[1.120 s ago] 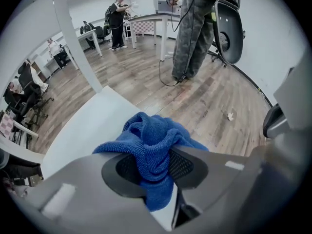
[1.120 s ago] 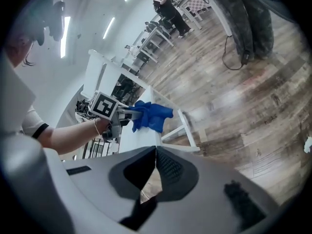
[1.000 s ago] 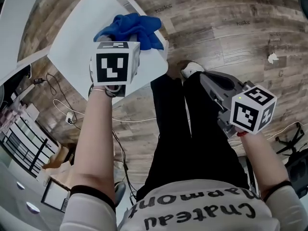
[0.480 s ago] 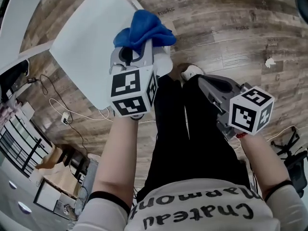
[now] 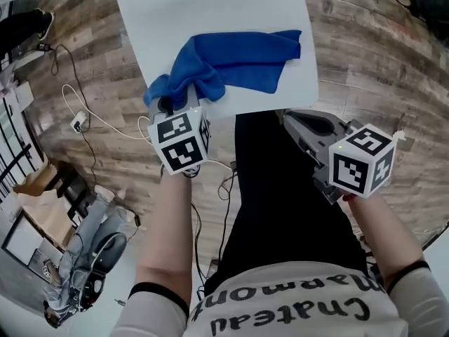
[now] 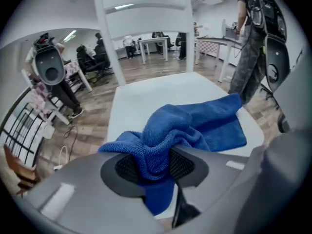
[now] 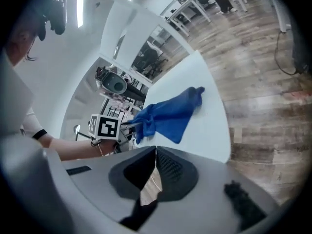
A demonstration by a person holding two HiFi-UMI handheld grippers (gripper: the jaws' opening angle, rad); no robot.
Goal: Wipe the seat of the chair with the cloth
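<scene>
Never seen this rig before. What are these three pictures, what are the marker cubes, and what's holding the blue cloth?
No robot arm: a person holds a two-jaw gripper in each hand; the marker cubes are part of those. The top-down picture comes from a camera on the person's head; the other two from cameras riding on each gripper, looking along its jaws. The left gripper is shut on a bunched end of the blue cloth, whose rest lies spread on the white chair seat. The right gripper is shut, empty, held off the seat's near edge.
</scene>
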